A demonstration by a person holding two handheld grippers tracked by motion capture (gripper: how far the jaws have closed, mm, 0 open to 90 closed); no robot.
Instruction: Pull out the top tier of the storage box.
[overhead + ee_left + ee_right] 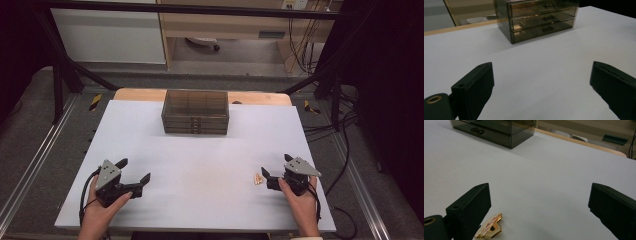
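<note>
- High view: a small gold brooch (pixel 258 178) lay on the white table (pixel 200 160), just left of the right gripper (pixel 275 167), whose jaws stood wide apart. The left gripper (pixel 134 171) gaped too, holding nothing.
- Left gripper view: a smoky drawer box (pixel 536 20) stood far off, top cut off.
- Right gripper view: the brooch (pixel 490 226) lay beside the left jaw, partly hidden.

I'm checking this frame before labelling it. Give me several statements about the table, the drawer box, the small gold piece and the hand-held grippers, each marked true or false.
1. The smoky drawer box has all drawers shut. True.
2. The gold clip is clamped in the right hand-held gripper. False: it lies on the white table beside the open jaws.
3. The left hand-held gripper is open and empty. True.
4. The gold clip sits on top of the drawer box. False: it lies far from it, near the right hand-held gripper.
</note>
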